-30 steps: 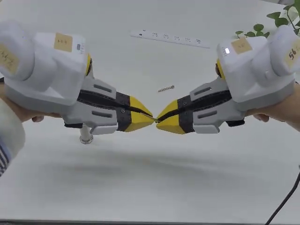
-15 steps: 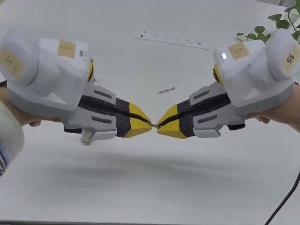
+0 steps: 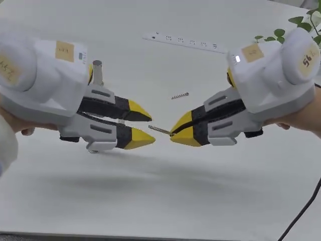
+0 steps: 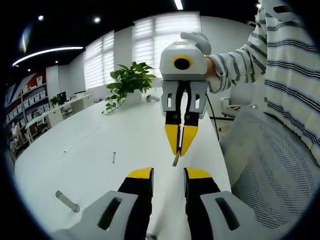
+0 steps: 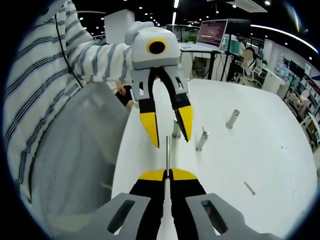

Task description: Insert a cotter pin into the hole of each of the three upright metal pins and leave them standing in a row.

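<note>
Our right gripper pinches the cotter pin; the left gripper has its jaws spread. We should aim its tip squarely at a metal pin hole.

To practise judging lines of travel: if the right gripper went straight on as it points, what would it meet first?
Probably the left gripper: the right gripper, shut on a cotter pin, points into the gap between the other's open fingers, pin tip leading. Depth is unclear.
</note>
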Demonstrator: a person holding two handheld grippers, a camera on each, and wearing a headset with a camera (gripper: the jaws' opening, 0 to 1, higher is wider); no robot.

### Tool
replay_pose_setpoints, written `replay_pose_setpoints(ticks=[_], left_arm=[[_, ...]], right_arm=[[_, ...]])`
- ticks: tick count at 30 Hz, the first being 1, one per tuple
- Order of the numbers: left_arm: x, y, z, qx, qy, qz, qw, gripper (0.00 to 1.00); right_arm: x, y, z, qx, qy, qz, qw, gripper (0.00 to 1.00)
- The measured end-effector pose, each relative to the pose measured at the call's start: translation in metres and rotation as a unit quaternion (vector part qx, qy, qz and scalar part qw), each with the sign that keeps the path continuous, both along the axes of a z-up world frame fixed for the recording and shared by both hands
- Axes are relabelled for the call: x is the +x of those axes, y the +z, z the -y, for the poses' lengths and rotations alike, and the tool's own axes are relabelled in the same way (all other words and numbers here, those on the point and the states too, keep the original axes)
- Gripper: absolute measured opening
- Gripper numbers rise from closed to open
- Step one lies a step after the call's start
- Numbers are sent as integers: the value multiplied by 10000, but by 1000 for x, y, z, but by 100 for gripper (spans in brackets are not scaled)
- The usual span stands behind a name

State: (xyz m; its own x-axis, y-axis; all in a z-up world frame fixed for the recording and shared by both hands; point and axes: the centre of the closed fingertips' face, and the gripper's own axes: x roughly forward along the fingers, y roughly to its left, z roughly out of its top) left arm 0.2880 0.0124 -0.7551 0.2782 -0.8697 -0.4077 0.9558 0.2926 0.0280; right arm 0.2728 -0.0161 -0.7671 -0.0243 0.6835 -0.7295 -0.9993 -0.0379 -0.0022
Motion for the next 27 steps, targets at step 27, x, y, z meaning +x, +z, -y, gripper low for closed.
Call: replay_pose_setpoints(ticks=[27], left_arm=[[9, -45, -75, 88, 949, -453, 9944, 36]], right_arm=[[6, -39, -24, -797, -285, -137, 9963, 4]])
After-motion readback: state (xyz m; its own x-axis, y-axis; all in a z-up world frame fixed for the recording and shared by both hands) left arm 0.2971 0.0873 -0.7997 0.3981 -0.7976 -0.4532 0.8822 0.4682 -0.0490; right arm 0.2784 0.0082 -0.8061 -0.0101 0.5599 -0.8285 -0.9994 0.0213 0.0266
